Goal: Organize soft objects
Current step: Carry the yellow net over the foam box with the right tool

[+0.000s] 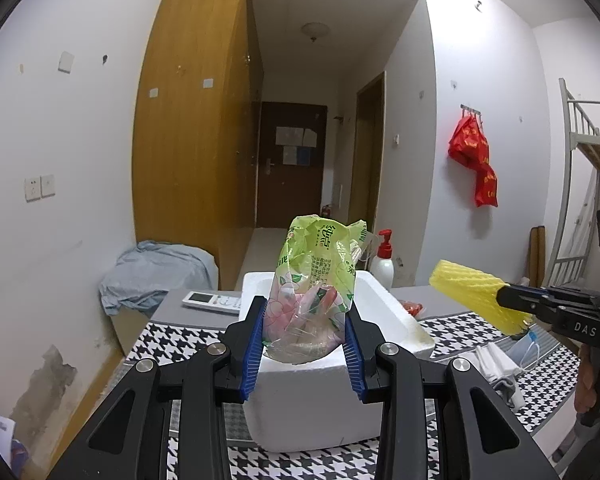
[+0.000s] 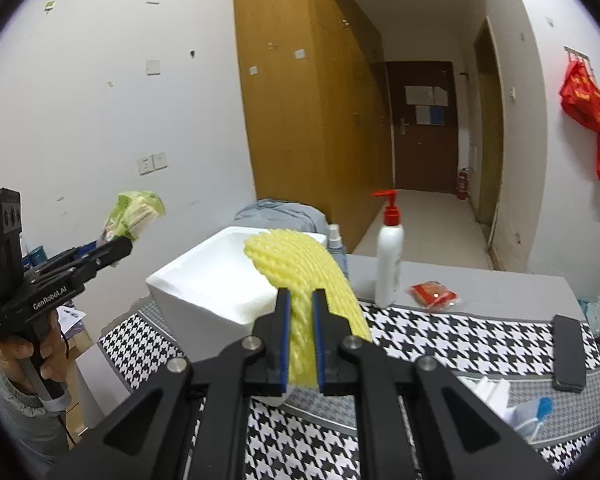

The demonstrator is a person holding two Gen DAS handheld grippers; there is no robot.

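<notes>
Room was evenly, fairly brightly lit by soft, diffuse indoor light; shadows were faint. Both views showed strong fisheye bending, with walls (image 1: 60, 128) curving and black vignette at the corners. Focus was sharp mid-frame, slightly soft at the edges; no strong glare.

Foam box (image 1: 320, 408): on the patterned cloth (image 1: 172, 340), left part of the table.
Plastic bag (image 1: 312, 288): between the left gripper's (image 1: 306, 344) pads, above the box's near rim.
Foam net (image 2: 300, 280): in the right gripper (image 2: 302, 344), right of the box.
Pump bottle (image 2: 389, 256): behind the box, to its right.
Remote (image 1: 212, 301): behind the box, to its left.
Small packet (image 2: 434, 293): just right of the bottle.
Face mask (image 1: 530, 344) — near right corner of the cloth.
</notes>
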